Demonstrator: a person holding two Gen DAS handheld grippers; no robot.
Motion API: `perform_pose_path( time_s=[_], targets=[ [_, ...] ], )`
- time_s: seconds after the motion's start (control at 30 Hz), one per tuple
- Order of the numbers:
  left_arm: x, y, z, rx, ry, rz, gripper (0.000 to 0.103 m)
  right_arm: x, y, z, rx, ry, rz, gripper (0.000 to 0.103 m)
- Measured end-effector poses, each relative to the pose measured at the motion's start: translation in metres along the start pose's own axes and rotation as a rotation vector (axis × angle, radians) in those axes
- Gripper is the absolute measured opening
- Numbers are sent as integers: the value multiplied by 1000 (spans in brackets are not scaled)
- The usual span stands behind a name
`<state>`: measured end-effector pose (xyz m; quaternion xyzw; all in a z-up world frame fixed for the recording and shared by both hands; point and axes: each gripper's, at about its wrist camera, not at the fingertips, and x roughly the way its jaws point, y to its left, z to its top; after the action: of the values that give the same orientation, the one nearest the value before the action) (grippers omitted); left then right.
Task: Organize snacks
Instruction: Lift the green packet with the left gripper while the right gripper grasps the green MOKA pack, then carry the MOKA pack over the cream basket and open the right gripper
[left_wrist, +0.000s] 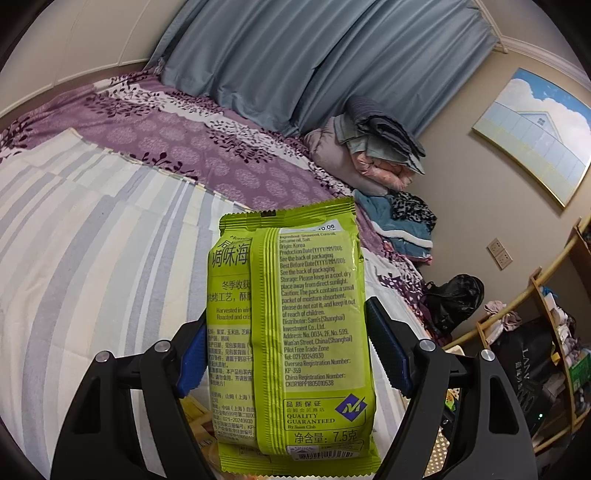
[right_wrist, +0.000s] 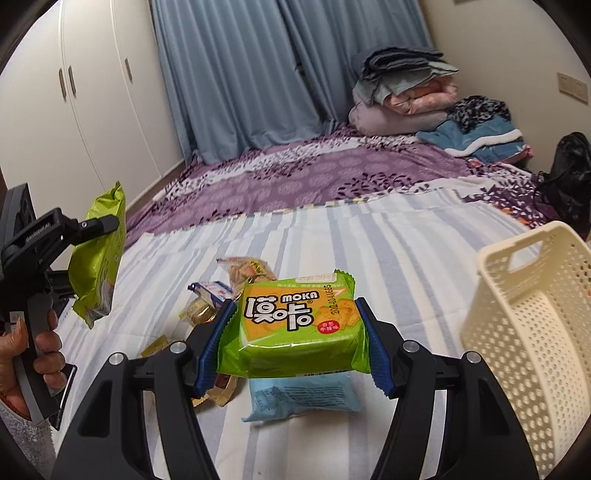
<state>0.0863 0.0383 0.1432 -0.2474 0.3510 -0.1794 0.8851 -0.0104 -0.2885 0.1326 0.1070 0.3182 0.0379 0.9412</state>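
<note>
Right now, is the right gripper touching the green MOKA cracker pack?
Touching. The right wrist view shows both blue pads of the right gripper pressed against the sides of the MOKA cracker pack, which is held clear above the striped bedspread.

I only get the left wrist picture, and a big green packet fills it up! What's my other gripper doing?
Observer: The right gripper grips a green MOKA cracker pack by its sides, lifted above the bed.
Operator: Where do the snacks go?
Observer: A cream perforated basket stands tipped on the striped sheet, to the right of that gripper.
Operator: Are there more snacks left?
Observer: Yes. A light blue packet lies under the MOKA pack, and a few small wrapped snacks lie beyond it.
</note>
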Motion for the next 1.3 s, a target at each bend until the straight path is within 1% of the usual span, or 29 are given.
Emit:
perform_pose_path(
  time_s=[0.27, 0.47, 0.67, 0.87, 0.97, 1.0, 1.03, 1.1, 1.3],
  targets=[
    [-23, -47, -15, 67, -3, -51, 78, -57, -41, -3, 74, -103, -45, 64],
    [-31, -82, -25, 112, 4, -83, 78, -99, -89, -14, 137, -173, -147, 65],
    [-29, -115, -37, 153, 23, -119, 78, -125, -150, -34, 241, -184, -257, 65],
    [-18, -148, -48, 200, 57, -142, 78, -136, -193, -53, 307, -177, -342, 66],
    [-11, -163, -53, 216, 73, -157, 78, -142, -207, -62, 331, -179, -358, 68],
    [-9, -169, -55, 224, 81, -163, 78, -145, -212, -64, 339, -185, -358, 72],
    [-7, -175, -57, 233, 86, -166, 78, -146, -215, -65, 344, -191, -359, 77],
    [-1, -188, -61, 255, 100, -175, 78, -151, -220, -68, 346, -209, -364, 83],
    [18, -225, -76, 310, 147, -216, 78, -159, -223, -72, 354, -230, -365, 83]
  ],
)
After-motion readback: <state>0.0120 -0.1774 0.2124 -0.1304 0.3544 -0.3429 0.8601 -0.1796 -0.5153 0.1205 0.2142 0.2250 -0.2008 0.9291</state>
